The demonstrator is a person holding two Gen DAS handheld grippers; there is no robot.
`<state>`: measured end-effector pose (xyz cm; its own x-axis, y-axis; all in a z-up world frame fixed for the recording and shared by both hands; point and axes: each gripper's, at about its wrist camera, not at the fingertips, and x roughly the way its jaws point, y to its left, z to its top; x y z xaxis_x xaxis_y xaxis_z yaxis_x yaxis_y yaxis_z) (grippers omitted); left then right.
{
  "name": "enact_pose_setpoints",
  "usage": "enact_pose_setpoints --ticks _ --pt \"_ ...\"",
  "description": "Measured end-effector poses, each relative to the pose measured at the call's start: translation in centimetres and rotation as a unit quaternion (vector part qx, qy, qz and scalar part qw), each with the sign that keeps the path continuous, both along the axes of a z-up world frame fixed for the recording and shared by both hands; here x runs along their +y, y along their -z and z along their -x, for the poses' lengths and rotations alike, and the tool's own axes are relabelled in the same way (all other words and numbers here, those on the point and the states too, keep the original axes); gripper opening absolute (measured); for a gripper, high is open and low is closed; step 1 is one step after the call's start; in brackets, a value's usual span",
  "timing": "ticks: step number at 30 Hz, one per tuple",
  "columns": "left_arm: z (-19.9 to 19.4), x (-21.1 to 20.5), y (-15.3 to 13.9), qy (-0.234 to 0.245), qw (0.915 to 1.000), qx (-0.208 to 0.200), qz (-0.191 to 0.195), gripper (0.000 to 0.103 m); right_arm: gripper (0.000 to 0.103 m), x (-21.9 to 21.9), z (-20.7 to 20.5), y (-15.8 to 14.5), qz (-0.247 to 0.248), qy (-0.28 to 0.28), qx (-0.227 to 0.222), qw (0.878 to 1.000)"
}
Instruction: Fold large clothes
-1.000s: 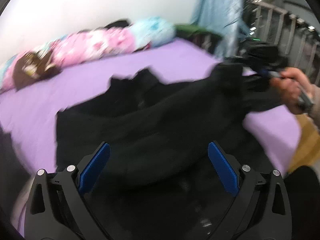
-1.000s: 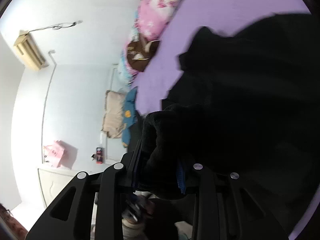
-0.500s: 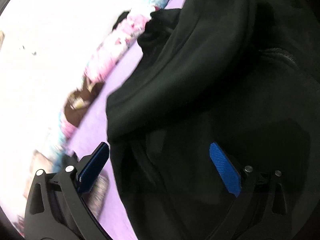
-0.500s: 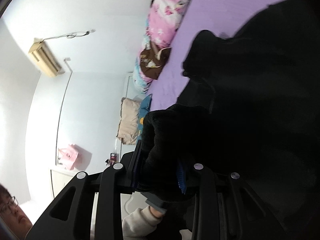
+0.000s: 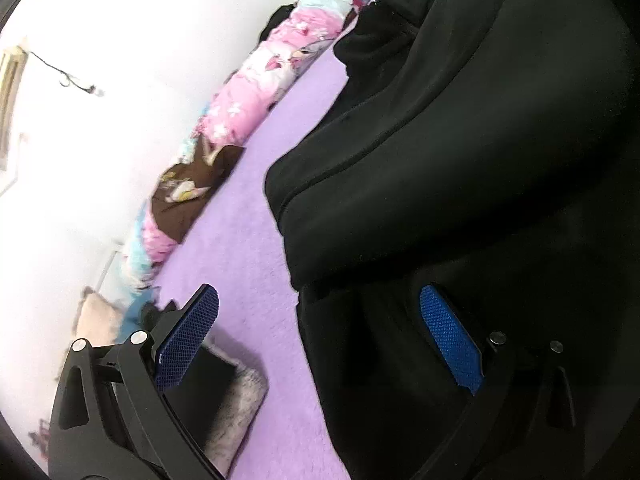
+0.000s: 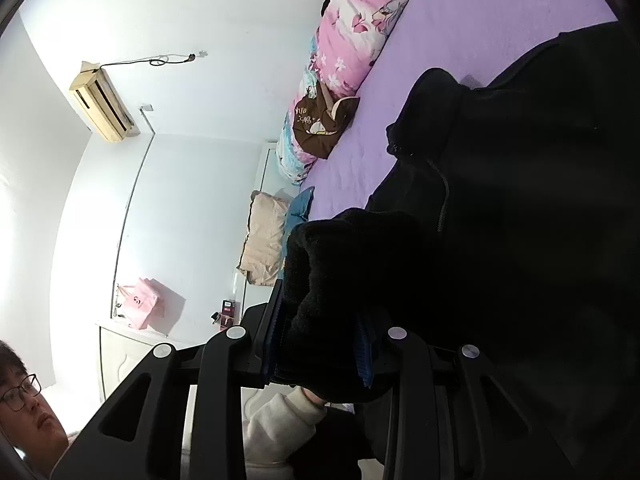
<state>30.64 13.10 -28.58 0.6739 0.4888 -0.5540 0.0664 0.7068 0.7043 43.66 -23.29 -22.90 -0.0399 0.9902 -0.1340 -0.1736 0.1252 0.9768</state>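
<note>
**Folding black garment on purple bed**

Gripping a bunched wad of black garment (image 6: 520,208), R gripper (image 6: 320,344) is clenched on it. L gripper (image 5: 320,336) spread wide, nothing pinched, over garment edge on purple sheet (image 5: 248,216). Brown pillow (image 6: 320,128) print approx. "hya", rest unreadable.

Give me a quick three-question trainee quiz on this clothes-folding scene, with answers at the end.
1. True or false: the left claw is clamped on the black garment.
2. What does the right claw grip?
A. pink quilt
B. bunched black fabric
C. nothing
3. What colour is the bed sheet?

Key:
1. False; it is open, one pad over the sheet, one over the garment.
2. B
3. Purple
</note>
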Motion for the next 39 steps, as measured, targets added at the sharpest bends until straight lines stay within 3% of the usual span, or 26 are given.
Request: enact_pose_setpoints --ticks 1,2,3,6,8,10,13,15,19,25,31,39 --pt "-0.1 0.2 0.0 -0.002 0.9999 0.005 0.013 0.096 0.03 -0.3 0.0 0.1 0.001 0.003 0.001 1.0" --pt "-0.5 1.1 -0.2 -0.009 0.9986 0.015 0.05 0.091 0.03 -0.4 -0.1 0.2 0.001 0.006 0.001 1.0" --pt "-0.5 1.5 -0.3 -0.015 0.9965 0.02 0.08 0.072 0.03 -0.6 -0.1 0.3 0.001 0.007 0.003 1.0" --pt "-0.4 3.1 -0.6 -0.031 0.9821 0.039 0.182 0.044 0.03 -0.7 -0.1 0.7 0.003 0.012 0.006 1.0" --pt "0.0 3.2 -0.7 -0.024 0.9786 0.039 0.201 0.037 0.03 -0.8 -0.2 0.9 0.002 0.014 0.009 1.0" --pt "0.1 4.0 -1.3 -0.026 0.9693 0.033 0.242 0.033 0.03 -0.7 -0.1 0.9 0.004 0.014 0.009 1.0" --pt "0.5 6.5 -2.3 -0.037 0.9403 0.02 0.338 0.029 0.03 -0.8 0.0 0.8 0.001 0.015 0.009 1.0" --pt "1.0 7.2 -2.7 -0.037 0.9269 0.017 0.373 0.029 0.03 -0.9 0.0 0.8 0.0 0.016 0.009 1.0" --pt "1.4 7.5 -2.7 -0.042 0.9102 0.014 0.412 0.029 0.032 -0.9 0.2 0.7 0.001 0.015 0.009 1.0" --pt "0.9 7.8 -2.0 -0.057 0.9019 0.02 0.428 0.032 0.032 -0.9 0.2 0.9 0.002 0.017 0.014 1.0" --pt "0.8 8.3 -2.0 -0.069 0.891 0.03 0.448 0.02 0.031 -1.1 0.3 1.5 0.005 0.019 0.022 1.0" --pt "1.7 9.8 -3.8 -0.076 0.8589 0.013 0.506 0.01 0.028 -2.5 0.7 1.5 0.01 0.035 0.023 0.999"
